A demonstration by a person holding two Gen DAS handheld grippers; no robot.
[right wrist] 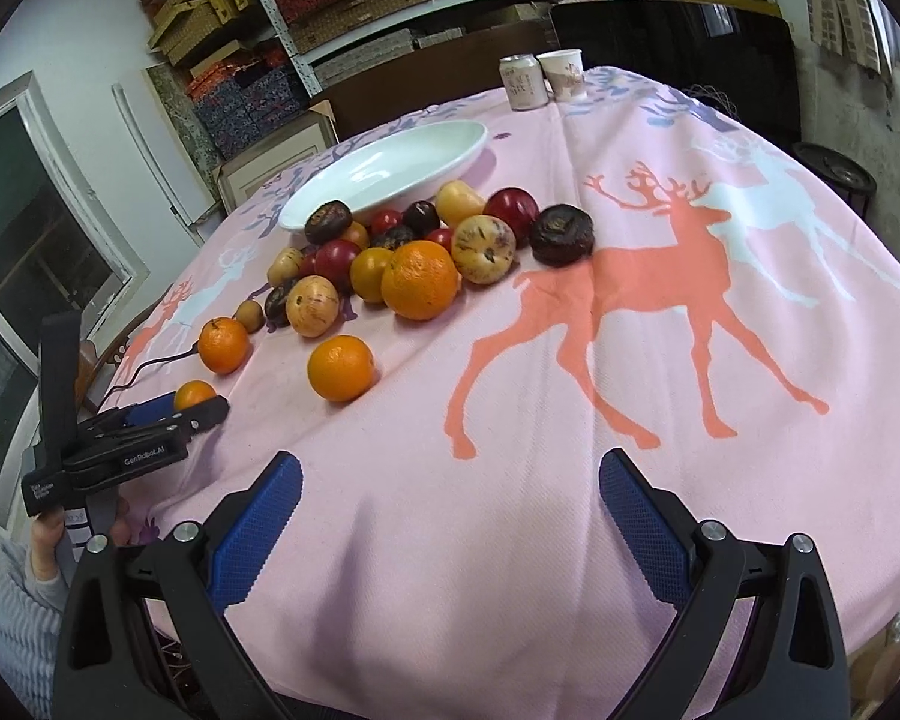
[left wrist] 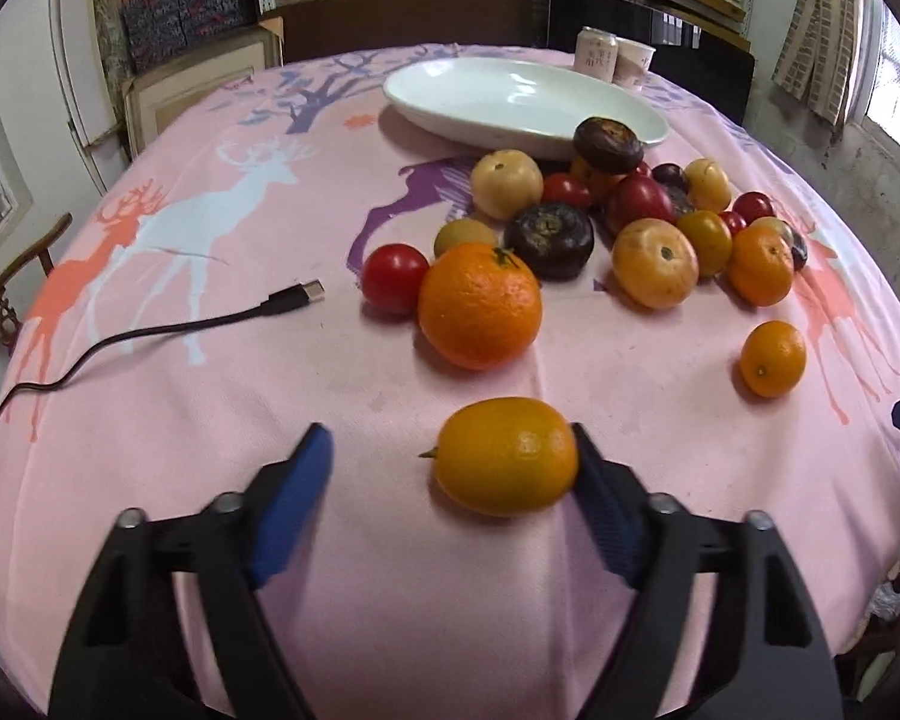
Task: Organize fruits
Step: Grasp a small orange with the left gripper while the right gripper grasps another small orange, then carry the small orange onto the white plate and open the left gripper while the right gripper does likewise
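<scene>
The left gripper [left wrist: 450, 456] angles down toward a pink deer-print tablecloth [left wrist: 210, 420], its blue fingers [left wrist: 297, 504] set either side of a small orange fruit [left wrist: 507, 456]. The right-hand finger touches the fruit's side; the left-hand one stands clear of it with cloth showing between — released, not yet grasping. From the right wrist camera the same gripper [right wrist: 198, 405] lies low over the near left edge of the table, held by a hand [right wrist: 48, 531] in a pale knitted sleeve [right wrist: 18, 618], the little fruit [right wrist: 193, 394] peeping between its tips.

The right gripper [right wrist: 450, 501] also tilts downward, fingers spread wide over bare cloth, holding nothing.

The other fruits [left wrist: 618, 222] are heaped toward the far side, just in front of an empty white dish [left wrist: 522, 96]; a large orange [left wrist: 480, 306] and a red tomato [left wrist: 395, 278] sit at the pile's near edge, and another small orange [left wrist: 773, 358] lies apart to the right. A black cable [left wrist: 150, 330] trails in from the left. A can [left wrist: 595, 54] and a paper cup [left wrist: 635, 63] stand behind the dish — open cloth lies between grippers and pile.
</scene>
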